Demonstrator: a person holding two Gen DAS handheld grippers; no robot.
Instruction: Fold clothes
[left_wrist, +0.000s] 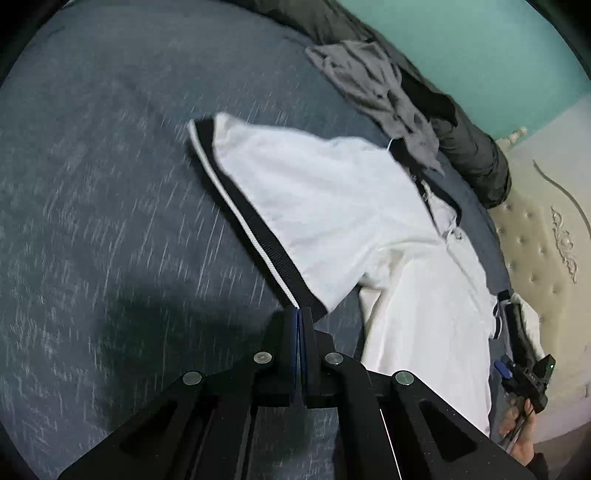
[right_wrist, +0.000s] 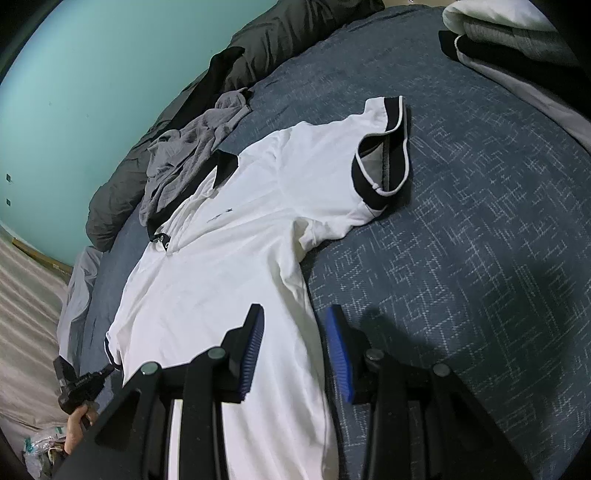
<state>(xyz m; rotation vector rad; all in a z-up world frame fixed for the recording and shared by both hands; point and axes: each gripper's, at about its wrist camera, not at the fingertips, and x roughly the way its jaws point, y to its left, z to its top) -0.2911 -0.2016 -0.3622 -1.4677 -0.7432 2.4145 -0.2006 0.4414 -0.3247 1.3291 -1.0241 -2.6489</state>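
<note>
A bed covered in a dark blue, white-flecked spread (right_wrist: 480, 221) stands against a teal wall (right_wrist: 74, 92). The left claw (left_wrist: 298, 314), pressed together, pinches the black, white-piped cuff (left_wrist: 258, 236) of a white short-sleeved polo shirt (left_wrist: 332, 192), the sleeve stretching toward 11 o'clock. The right claw (right_wrist: 295, 325) hovers spread, its blue-padded fingers straddling the shirt's side edge low on the body. The shirt lies front-up on the bed, collar toward 10 o'clock in the right view. A crumpled grey garment (right_wrist: 192, 147) touches the collar; a dark padded jacket (right_wrist: 258, 55) lies beyond it.
</note>
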